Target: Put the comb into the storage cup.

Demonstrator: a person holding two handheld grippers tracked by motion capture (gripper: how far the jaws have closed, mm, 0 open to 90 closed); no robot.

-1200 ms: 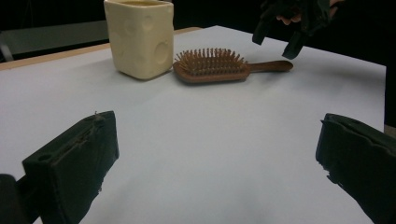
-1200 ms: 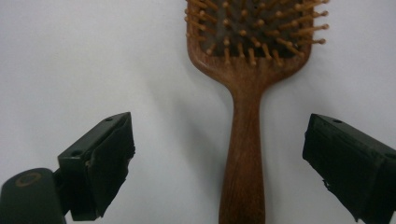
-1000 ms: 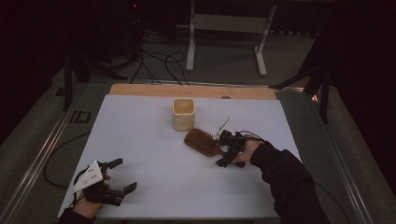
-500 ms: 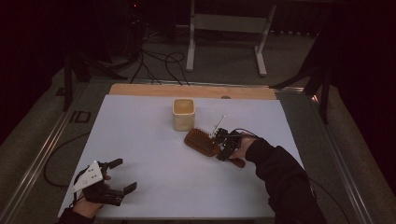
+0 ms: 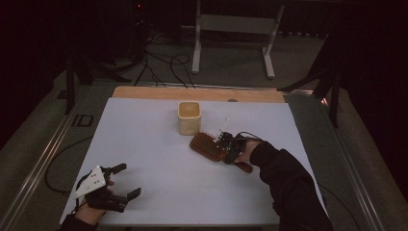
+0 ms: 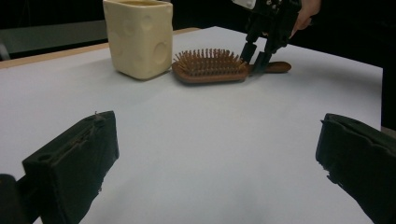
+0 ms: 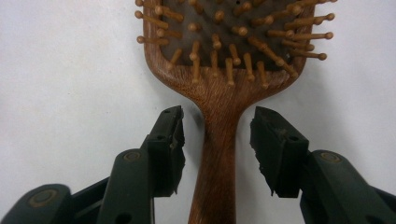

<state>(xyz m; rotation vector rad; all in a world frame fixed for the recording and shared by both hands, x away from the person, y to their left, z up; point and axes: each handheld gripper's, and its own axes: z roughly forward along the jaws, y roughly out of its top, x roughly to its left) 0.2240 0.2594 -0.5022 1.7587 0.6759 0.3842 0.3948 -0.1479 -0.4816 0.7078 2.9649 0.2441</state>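
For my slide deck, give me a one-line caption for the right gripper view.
Open right gripper straddles the neck of a wooden hairbrush lying bristles-up on the white table, jaws not yet touching it.

The white table [image 5: 159, 144] lay bare across its left half and lower middle of the high view, open to any pass. Obstacles clustered at centre: the cup [image 5: 189, 117] stood upright, and the brush [image 5: 208, 146] lay just to its lower right, near it but with a narrow gap between. The right gripper [image 5: 226, 153] sat over the brush's handle [image 7: 220, 154], jaws apart with the handle between them, a slim gap on each side. The left gripper [image 5: 124, 181], jaws wide apart, sat at the lower left, well apart from the cluster.
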